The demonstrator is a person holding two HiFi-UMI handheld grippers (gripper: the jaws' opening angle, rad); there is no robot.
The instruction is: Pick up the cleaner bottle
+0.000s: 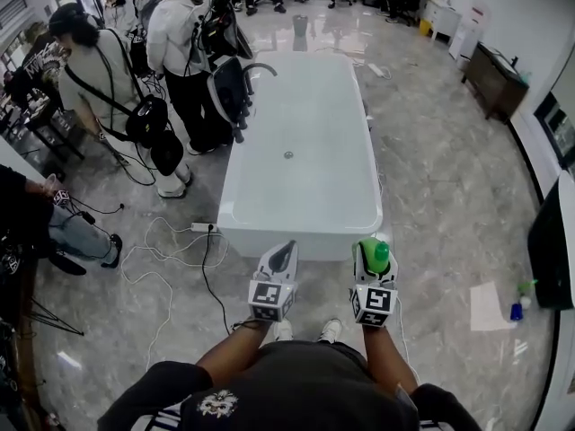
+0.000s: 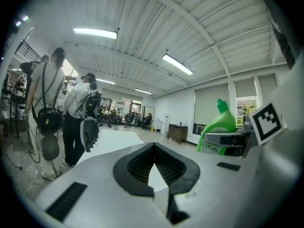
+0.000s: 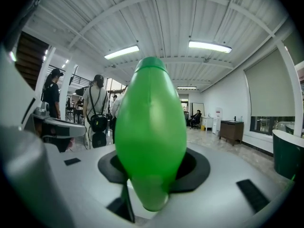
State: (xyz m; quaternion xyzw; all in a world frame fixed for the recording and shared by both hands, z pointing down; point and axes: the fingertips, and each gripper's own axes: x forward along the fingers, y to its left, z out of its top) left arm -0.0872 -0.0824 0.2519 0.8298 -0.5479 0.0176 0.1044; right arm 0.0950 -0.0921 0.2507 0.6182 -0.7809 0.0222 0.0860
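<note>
Now: right gripper (image 1: 370, 248) clamped on green cleaner bottle (image 3: 151, 132), lower centre of head view, raised off floor before white bathtub (image 1: 305, 215). Left gripper (image 2: 153, 146) pinched together, empty, just beside. Risk: smooth rounded bottle body slides through pads if grip slackens or wrist tips.

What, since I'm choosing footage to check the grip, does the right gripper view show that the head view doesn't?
Only the right gripper view: the right claw's black pads closed against both sides of the green cleaner bottle, and the ceiling lights.
Only the head view: the white bathtub, loose cables beside it, and the left claw.
Both: the cleaner bottle held in the right claw, and people standing nearby.
</note>
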